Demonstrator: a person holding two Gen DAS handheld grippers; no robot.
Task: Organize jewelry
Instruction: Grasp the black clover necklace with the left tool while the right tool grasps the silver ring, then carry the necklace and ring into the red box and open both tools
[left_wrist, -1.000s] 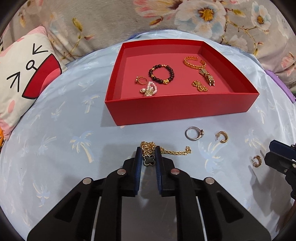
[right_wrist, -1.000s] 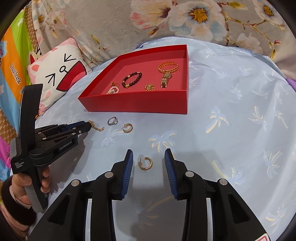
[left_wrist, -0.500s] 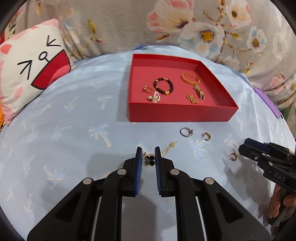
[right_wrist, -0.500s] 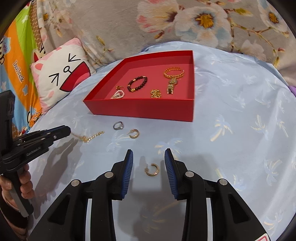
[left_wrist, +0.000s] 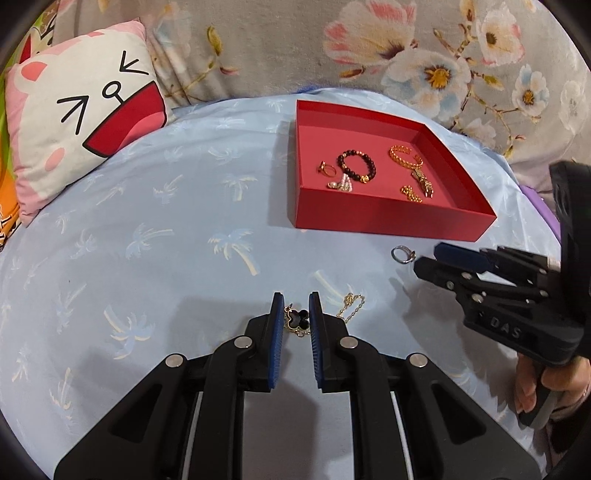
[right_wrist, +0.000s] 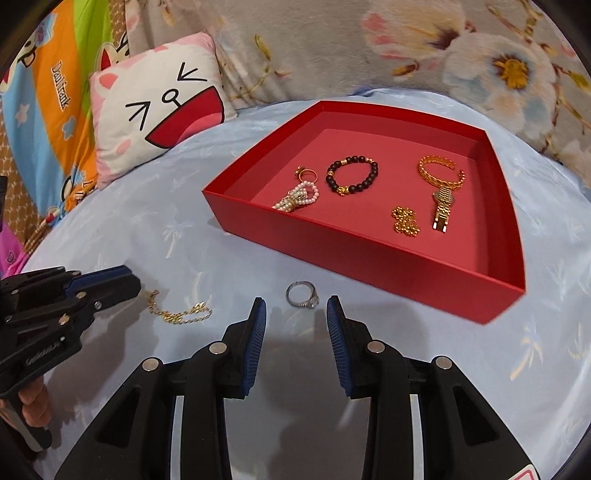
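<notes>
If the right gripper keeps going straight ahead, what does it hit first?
Probably the silver ring, lying on the cloth just ahead of the open right gripper; beyond it stands the red tray. Depth is uncertain.

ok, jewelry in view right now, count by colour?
Gold: 5 (gold ring, bangle, link strap, small chain, clover necklace)
Dark beads: 1 (bead bracelet)
Pearl: 1 (pearl strand)
Silver: 1 (silver ring)
Total: 8
</notes>
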